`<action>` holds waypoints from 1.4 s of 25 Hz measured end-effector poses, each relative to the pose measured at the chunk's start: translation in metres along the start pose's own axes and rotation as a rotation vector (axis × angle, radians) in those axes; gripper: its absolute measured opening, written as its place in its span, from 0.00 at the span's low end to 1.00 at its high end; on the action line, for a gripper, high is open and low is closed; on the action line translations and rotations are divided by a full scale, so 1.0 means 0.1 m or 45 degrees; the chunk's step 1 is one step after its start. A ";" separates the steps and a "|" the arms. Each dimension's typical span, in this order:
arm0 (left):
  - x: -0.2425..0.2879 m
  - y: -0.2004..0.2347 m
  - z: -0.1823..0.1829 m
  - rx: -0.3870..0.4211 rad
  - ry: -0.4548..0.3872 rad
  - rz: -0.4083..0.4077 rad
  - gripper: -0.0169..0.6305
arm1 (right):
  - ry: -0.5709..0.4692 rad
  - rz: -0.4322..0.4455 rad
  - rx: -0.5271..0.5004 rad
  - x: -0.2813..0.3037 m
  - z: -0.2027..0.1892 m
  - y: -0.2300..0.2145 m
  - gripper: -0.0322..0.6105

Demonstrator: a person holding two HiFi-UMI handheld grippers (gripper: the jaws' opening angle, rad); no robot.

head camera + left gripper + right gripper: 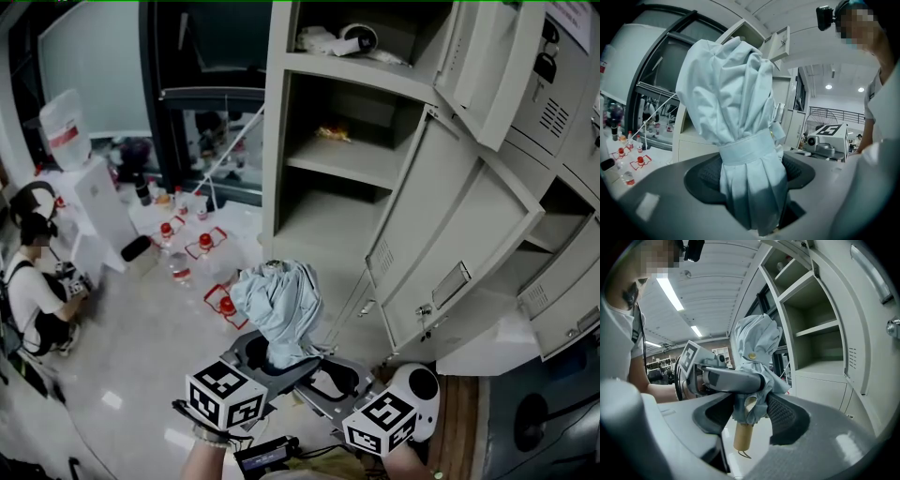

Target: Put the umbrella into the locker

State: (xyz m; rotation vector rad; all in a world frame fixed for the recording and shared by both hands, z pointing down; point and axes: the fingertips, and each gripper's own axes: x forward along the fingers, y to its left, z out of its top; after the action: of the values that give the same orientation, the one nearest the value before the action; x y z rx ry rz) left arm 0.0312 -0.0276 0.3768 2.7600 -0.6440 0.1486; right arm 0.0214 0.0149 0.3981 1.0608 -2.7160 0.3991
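Print on the sheet (570, 21) stuck to an upper door of the locker (277, 141) was too small to read. The only bold marks were the black-and-white squares on the cubes (226, 393) of both grippers. The locker was pale grey sheet metal, boxy, with several doors swung open and slotted vents in some of them.

The umbrella (278, 305) stood upright in front of the locker, outside it, level with its lowest open compartments. It was a folded pale blue one, its cloth bunched in soft creases at the top and pleated below a flat strap (748, 152). A round brass-coloured snap (751, 355) sat on the cloth, and a smooth tan cylinder of a handle (743, 436) hung beneath with a thin loop.

The left gripper (751, 180) had its ribbed dark pads pressed on the pleated part below the strap. The right gripper (750, 412) was clamped on the cloth just above the handle, crossing the left one.
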 end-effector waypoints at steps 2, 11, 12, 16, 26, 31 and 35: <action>0.02 0.04 0.01 -0.008 -0.004 -0.008 0.56 | 0.002 -0.011 -0.001 0.03 0.01 -0.04 0.39; 0.19 0.23 0.06 -0.009 -0.003 -0.014 0.56 | -0.005 -0.043 0.007 0.14 0.06 -0.26 0.39; 0.21 0.26 0.08 -0.007 -0.001 -0.013 0.56 | -0.007 -0.046 0.009 0.15 0.07 -0.30 0.39; 0.32 0.38 0.11 0.001 0.017 -0.016 0.56 | -0.013 -0.046 0.019 0.23 0.10 -0.43 0.39; 0.68 0.75 0.16 -0.010 0.076 -0.041 0.56 | 0.000 -0.069 0.081 0.46 0.14 -0.89 0.39; 0.87 0.95 0.20 -0.030 0.080 -0.053 0.56 | 0.001 -0.093 0.104 0.58 0.18 -1.12 0.38; 0.99 1.08 0.24 -0.027 0.088 -0.058 0.56 | -0.010 -0.116 0.114 0.65 0.21 -1.29 0.39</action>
State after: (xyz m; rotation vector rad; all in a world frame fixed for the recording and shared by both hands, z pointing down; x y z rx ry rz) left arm 0.0722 -0.1688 0.3992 2.7339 -0.5612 0.2246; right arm 0.0609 -0.1244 0.4189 1.2064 -2.6670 0.5065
